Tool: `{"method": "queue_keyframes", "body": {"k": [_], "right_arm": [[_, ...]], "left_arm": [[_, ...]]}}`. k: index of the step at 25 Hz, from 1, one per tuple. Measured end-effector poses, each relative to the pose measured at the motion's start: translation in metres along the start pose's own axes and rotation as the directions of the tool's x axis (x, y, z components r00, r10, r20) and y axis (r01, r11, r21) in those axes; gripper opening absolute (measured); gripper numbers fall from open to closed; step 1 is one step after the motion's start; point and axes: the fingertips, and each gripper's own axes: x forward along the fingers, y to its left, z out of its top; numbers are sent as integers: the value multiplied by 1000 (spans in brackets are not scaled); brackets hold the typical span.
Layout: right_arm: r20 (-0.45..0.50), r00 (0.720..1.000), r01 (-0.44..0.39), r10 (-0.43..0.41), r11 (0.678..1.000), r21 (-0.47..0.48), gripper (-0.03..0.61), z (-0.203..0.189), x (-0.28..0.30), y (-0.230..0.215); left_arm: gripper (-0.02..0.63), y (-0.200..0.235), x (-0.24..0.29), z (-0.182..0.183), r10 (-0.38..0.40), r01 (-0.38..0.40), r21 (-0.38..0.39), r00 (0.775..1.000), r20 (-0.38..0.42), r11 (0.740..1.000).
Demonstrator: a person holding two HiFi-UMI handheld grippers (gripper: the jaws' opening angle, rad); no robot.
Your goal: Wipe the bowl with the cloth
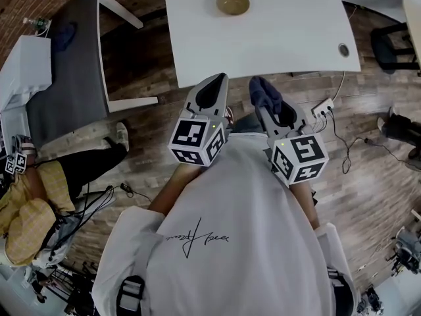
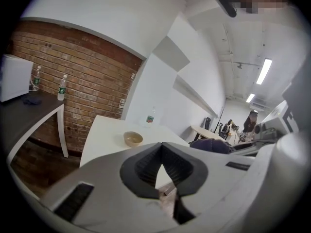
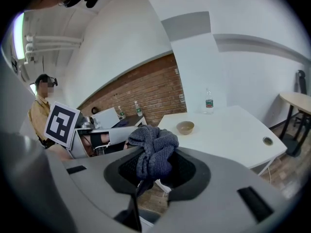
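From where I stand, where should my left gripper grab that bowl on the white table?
Probably take the bowl by its near rim, one jaw inside, one outside, coming down from your side: it sits upright and open on the table.

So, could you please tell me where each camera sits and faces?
Head view: on the head, steeply down over the shirt, left gripper, right gripper and table.
Left gripper view: on that gripper, along its shut, empty jaws toward the bowl.
Right gripper view: on that gripper, along jaws shut on the cloth, toward the table.
Shared: all three show the bowl.
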Motion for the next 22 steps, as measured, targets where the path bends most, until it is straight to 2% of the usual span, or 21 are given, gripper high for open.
{"method": "queue_keyframes", "body": {"k": [11, 22], "right_arm": [[0, 1000, -3, 3, 1000, -1, 103, 11, 19, -13], [-12, 998, -68, 68, 998, -5, 103, 46, 62, -55]], "left_arm": [[-12, 13, 18, 5, 3, -3, -9, 1000, -7, 1000], [-12, 37, 73, 18, 88, -88, 8, 996, -21, 996]]}}
